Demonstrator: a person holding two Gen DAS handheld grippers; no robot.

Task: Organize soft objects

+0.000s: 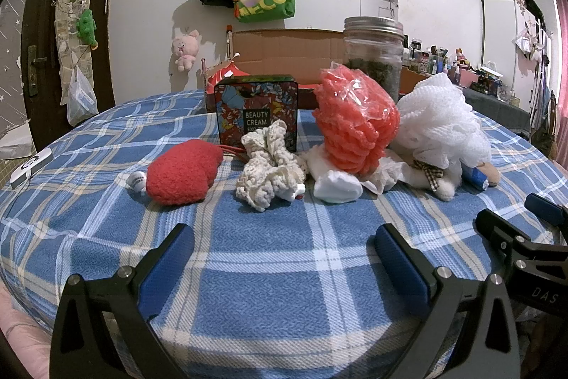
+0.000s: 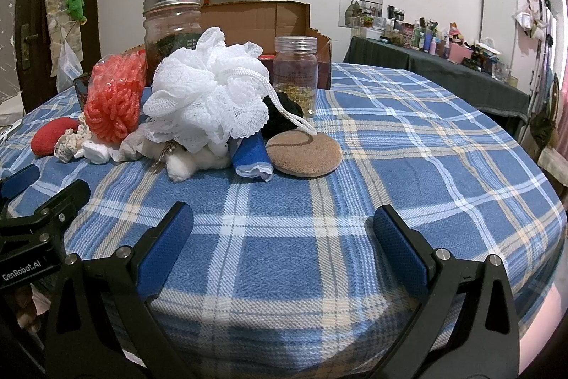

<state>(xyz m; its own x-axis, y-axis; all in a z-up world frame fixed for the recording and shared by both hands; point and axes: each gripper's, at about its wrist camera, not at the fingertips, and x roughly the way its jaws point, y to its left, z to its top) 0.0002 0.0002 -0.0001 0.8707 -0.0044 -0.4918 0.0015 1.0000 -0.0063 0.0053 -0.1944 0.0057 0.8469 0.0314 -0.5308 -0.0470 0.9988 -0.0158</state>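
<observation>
Soft things lie in a row on the blue plaid cloth (image 1: pixel 277 272). From the left: a red fuzzy heart (image 1: pixel 181 174), a cream crochet piece (image 1: pixel 269 166), a white rolled sock (image 1: pixel 337 189), an orange mesh pouf (image 1: pixel 355 119), a white mesh pouf (image 1: pixel 440 123). The right wrist view adds a blue rolled cloth (image 2: pixel 250 157) and a tan round pad (image 2: pixel 305 153). My left gripper (image 1: pixel 284 244) is open and empty, short of the crochet piece. My right gripper (image 2: pixel 284 226) is open and empty, in front of the tan pad.
A patterned tin (image 1: pixel 255 109) and a big glass jar (image 1: pixel 372 55) stand behind the soft things. A smaller jar (image 2: pixel 296 70) and a cardboard box (image 2: pixel 255 20) are at the back. A white device (image 1: pixel 30 167) lies at the left edge.
</observation>
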